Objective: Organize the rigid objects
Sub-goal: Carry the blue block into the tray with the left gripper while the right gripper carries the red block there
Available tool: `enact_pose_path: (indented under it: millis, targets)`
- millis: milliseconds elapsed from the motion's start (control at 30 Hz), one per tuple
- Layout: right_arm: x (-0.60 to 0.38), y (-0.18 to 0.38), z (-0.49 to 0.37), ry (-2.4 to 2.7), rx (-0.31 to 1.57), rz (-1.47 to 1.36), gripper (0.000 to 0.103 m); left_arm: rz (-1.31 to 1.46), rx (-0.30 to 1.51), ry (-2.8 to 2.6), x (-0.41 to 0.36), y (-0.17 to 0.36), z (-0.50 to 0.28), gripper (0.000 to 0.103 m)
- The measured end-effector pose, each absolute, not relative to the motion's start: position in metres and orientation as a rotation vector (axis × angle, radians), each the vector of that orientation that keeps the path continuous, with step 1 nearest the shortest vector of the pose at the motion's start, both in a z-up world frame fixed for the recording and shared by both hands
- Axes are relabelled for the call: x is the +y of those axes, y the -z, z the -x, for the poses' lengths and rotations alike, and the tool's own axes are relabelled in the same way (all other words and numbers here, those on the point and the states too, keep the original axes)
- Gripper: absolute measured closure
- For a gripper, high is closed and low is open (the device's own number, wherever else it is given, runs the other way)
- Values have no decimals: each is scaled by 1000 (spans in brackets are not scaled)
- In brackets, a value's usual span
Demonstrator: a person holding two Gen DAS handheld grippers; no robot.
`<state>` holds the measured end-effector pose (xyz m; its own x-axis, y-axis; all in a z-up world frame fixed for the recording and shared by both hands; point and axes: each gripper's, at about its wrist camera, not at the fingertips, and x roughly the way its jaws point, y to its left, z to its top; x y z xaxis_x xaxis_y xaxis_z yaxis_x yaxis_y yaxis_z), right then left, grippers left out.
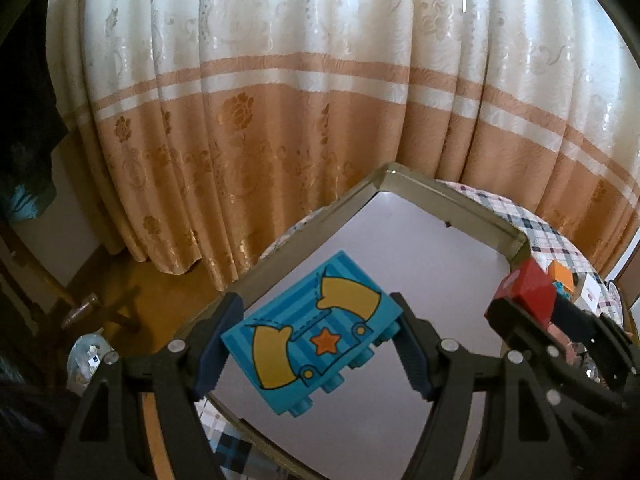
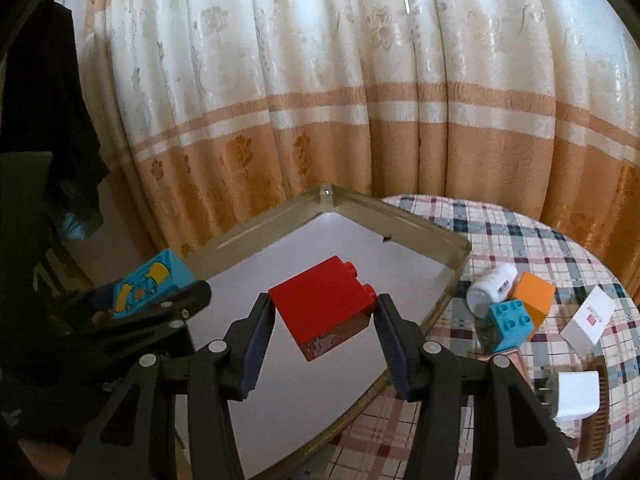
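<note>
The left gripper [image 1: 316, 344] is clamped on a blue brick [image 1: 310, 332] printed with yellow shapes and an orange star, held tilted above the tray [image 1: 452, 200]. The right gripper [image 2: 324, 328] is clamped on a red brick [image 2: 322, 300], also above the tray's white floor. Right of the tray, on the checked cloth [image 2: 520, 228], lie a white bottle [image 2: 490, 286], an orange block [image 2: 534, 290], a small blue brick [image 2: 508, 326] and a white box [image 2: 588, 316]. A curtain [image 2: 320, 120] hangs behind.
</note>
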<state>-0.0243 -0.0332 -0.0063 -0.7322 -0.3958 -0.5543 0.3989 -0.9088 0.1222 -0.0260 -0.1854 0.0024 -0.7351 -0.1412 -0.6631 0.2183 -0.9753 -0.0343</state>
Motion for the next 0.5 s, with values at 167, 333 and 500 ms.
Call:
enact_pose_path:
  millis: [167, 333, 500]
  targets:
    - [-36, 15, 29, 2579, 35, -824, 49, -1059, 154, 2731, -187, 5, 33, 30]
    - [-37, 22, 31, 2523, 8, -830, 48, -1071, 133, 2687, -189, 11, 38, 30]
    - [-32, 26, 33, 2524, -26, -818, 34, -1106, 94, 2648, -187, 16, 41, 29]
